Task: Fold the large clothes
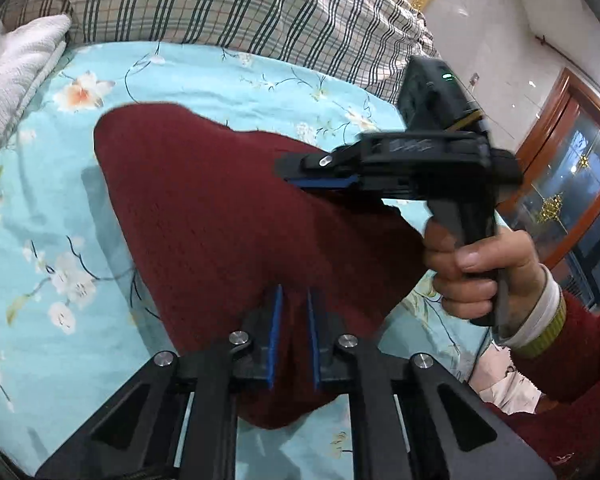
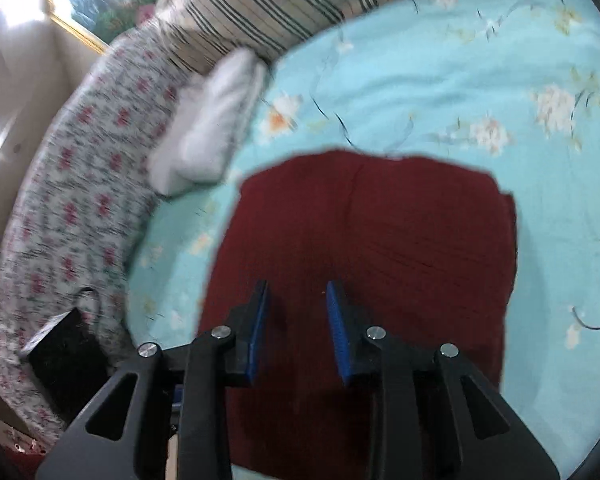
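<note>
Left wrist view: right hand grips right gripper handle over sweater.

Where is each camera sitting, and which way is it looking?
Left wrist view: sits on the left claw, looking down at the red sweater on the bed; the right claw and the right hand show too.
Right wrist view: sits on the right claw, looking down at the sweater; only its own claw shows.
Both share the sweater, flowered blue sheet, white folded cloth and plaid blanket.
</note>
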